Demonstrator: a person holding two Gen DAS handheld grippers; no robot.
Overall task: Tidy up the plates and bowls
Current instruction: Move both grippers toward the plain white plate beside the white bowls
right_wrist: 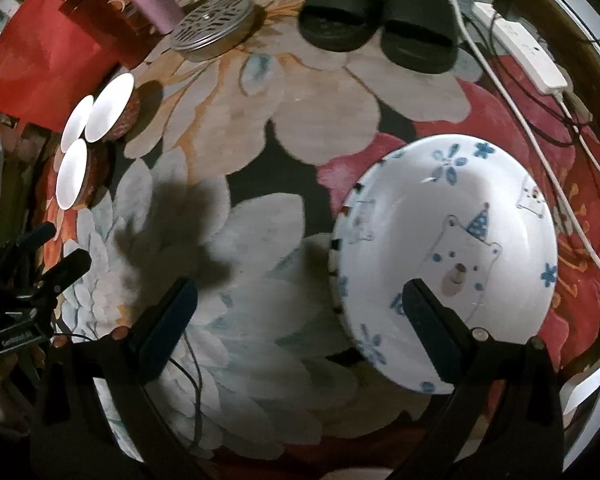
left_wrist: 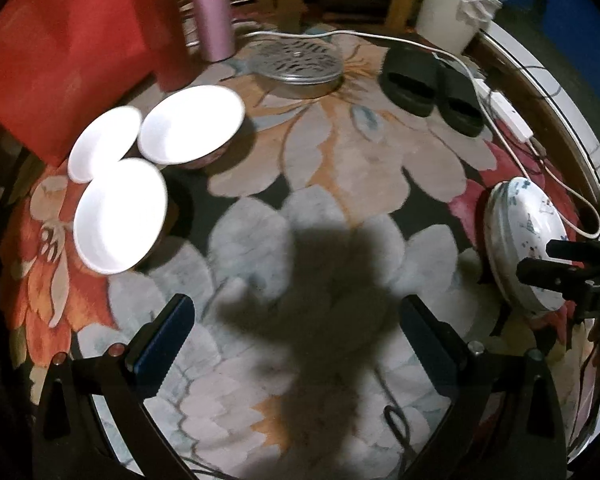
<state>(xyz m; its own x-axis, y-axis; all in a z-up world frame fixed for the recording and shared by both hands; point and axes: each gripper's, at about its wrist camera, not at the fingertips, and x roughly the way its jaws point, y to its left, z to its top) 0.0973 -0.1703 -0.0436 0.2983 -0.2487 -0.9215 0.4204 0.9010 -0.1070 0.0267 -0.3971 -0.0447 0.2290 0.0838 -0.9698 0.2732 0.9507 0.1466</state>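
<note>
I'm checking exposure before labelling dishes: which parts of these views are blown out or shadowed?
Left wrist view: the three white bowls are glared to flat white, and a dark shadow covers the rug's middle. Right wrist view: the bear bowl keeps its print, slightly blurred.

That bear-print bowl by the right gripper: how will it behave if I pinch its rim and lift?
The bear-print bowl looks like glazed ceramic: probably rigid, fairly heavy and slippery under the fingers. Its wide, shallow shape may tilt from a one-sided rim grip. It is likely breakable, though the floral rug beneath should soften a short drop.
</note>
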